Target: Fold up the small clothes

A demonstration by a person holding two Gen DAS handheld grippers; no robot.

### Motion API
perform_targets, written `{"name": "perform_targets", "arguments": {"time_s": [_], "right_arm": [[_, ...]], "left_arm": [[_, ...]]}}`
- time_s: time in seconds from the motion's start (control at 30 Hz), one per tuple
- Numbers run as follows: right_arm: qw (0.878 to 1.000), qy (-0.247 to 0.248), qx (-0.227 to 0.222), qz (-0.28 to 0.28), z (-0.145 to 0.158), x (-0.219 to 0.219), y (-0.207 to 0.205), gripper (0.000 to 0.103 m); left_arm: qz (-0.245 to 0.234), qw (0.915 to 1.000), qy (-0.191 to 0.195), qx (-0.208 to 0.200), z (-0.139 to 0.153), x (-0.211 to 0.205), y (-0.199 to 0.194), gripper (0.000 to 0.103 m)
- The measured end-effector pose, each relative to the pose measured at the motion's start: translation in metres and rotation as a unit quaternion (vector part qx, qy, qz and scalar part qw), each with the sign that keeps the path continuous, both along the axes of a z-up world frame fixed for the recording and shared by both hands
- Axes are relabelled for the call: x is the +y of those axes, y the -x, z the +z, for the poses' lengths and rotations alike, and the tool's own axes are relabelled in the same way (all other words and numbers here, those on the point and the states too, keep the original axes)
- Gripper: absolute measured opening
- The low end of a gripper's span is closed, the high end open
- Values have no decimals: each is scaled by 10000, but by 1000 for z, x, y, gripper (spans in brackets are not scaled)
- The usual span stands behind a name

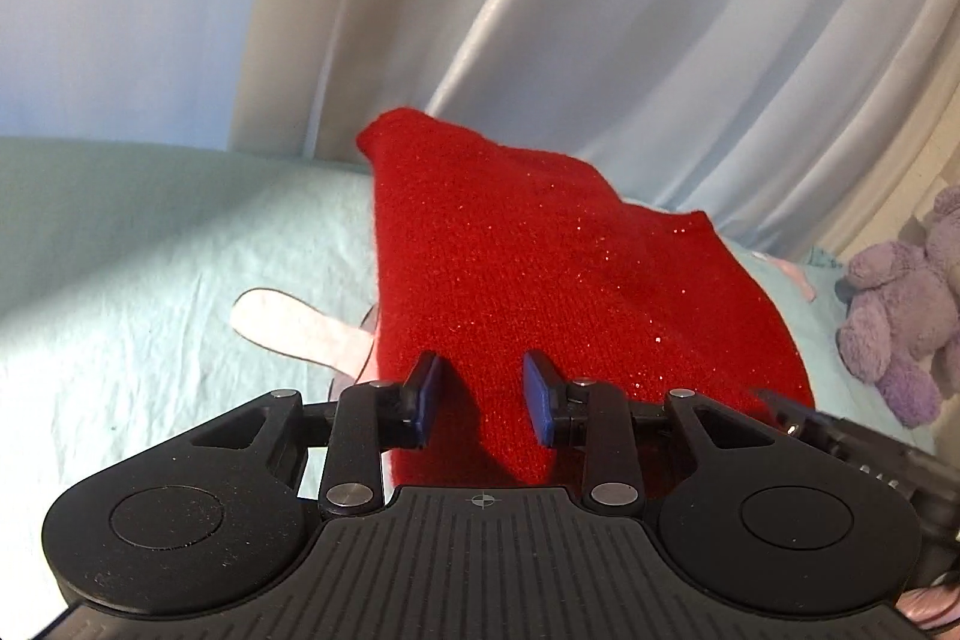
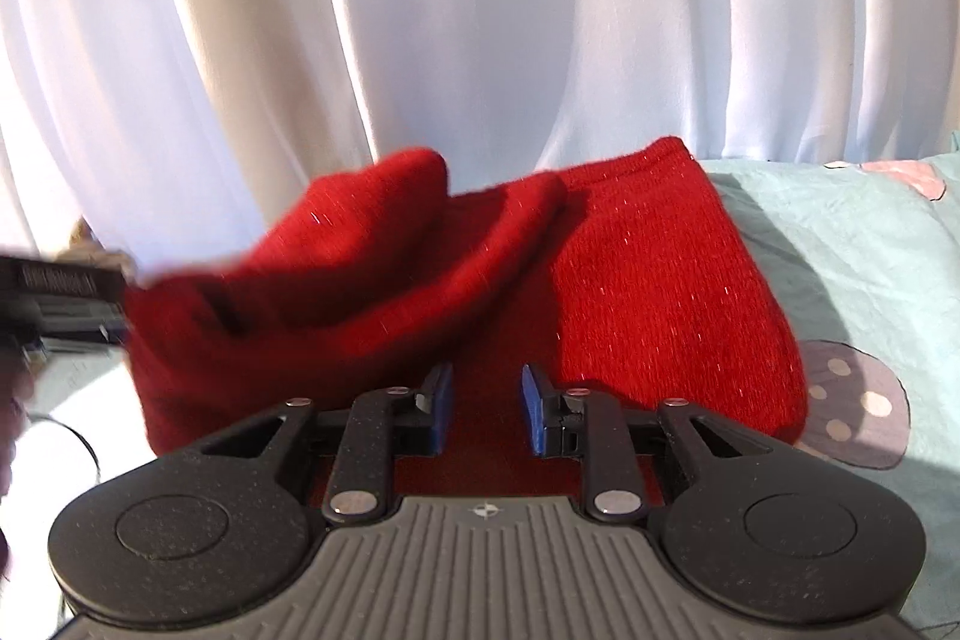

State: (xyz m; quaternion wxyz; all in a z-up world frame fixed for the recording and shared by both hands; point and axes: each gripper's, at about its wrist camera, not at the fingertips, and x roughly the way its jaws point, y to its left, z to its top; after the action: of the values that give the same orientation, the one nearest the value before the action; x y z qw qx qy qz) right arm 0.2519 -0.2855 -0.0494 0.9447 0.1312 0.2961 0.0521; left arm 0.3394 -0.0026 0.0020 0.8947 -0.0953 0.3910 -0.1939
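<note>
A red sparkly knit garment (image 1: 540, 280) lies on a pale mint bed sheet (image 1: 150, 244). My left gripper (image 1: 483, 391) is open, its blue pads just above the garment's near edge, with nothing between them. In the right wrist view the same red garment (image 2: 648, 280) shows a raised, bunched fold on its left part. My right gripper (image 2: 486, 406) is open over the garment's near edge. The left gripper's body (image 2: 54, 298) shows at the left edge of the right wrist view, beside the raised fold.
White curtains (image 2: 420, 10) hang close behind the bed. A purple plush toy (image 1: 900, 304) sits at the right on the sheet. The sheet has printed pink and grey patches (image 2: 852, 400) and a white patch (image 1: 294, 322) beside the garment.
</note>
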Motion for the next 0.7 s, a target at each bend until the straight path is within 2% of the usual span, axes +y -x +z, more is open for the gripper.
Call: {"name": "perform_targets", "arguments": {"time_s": [0.1, 0.2, 0.23, 0.3, 0.37, 0.43, 0.5, 0.53, 0.57, 0.63, 0.67, 0.7], "right_arm": [[9985, -529, -125, -81, 14, -15, -7, 28], [9944, -1051, -94, 98, 24, -23, -21, 41], [9922, -1227, -37, 215, 25, -23, -28, 49], [9832, -1710, 300, 558, 24, -21, -50, 66], [9711, -2167, 557, 834, 19, -17, -74, 69], [9652, -2221, 940, 1012, 10, -7, -102, 77], [9570, -2334, 1348, 1072, -3, 2, -123, 75], [9534, -2439, 1382, 1115, -7, 6, -128, 58], [9559, -2392, 1258, 1149, -7, 10, -128, 26], [9695, -1930, 958, 1168, 0, 19, -120, 24], [9748, -1710, 819, 1180, 6, 23, -114, 23], [9785, -1563, 693, 1151, 11, 22, -108, 22]], "left_arm": [[60, 9999, 114, -13, -2, 4, 2, 33], [93, 9997, 207, 16, -2, 9, 4, 33], [95, 9998, 197, 8, -2, 8, 4, 33], [98, 9998, 143, -22, -4, 2, 5, 33], [107, 9999, 93, -48, -4, -1, 5, 33], [98, 9999, 32, -84, -3, -3, 7, 33], [99, 9999, -44, -121, -2, -5, 8, 33], [117, 9998, -88, -139, -1, -6, 8, 34], [111, 9998, -100, -151, 2, -4, 10, 35], [130, 9997, 80, -173, 13, 3, 14, 45], [160, 9993, 261, -210, 18, 9, 16, 54], [159, 9988, 384, -268, 22, 13, 17, 57]]}}
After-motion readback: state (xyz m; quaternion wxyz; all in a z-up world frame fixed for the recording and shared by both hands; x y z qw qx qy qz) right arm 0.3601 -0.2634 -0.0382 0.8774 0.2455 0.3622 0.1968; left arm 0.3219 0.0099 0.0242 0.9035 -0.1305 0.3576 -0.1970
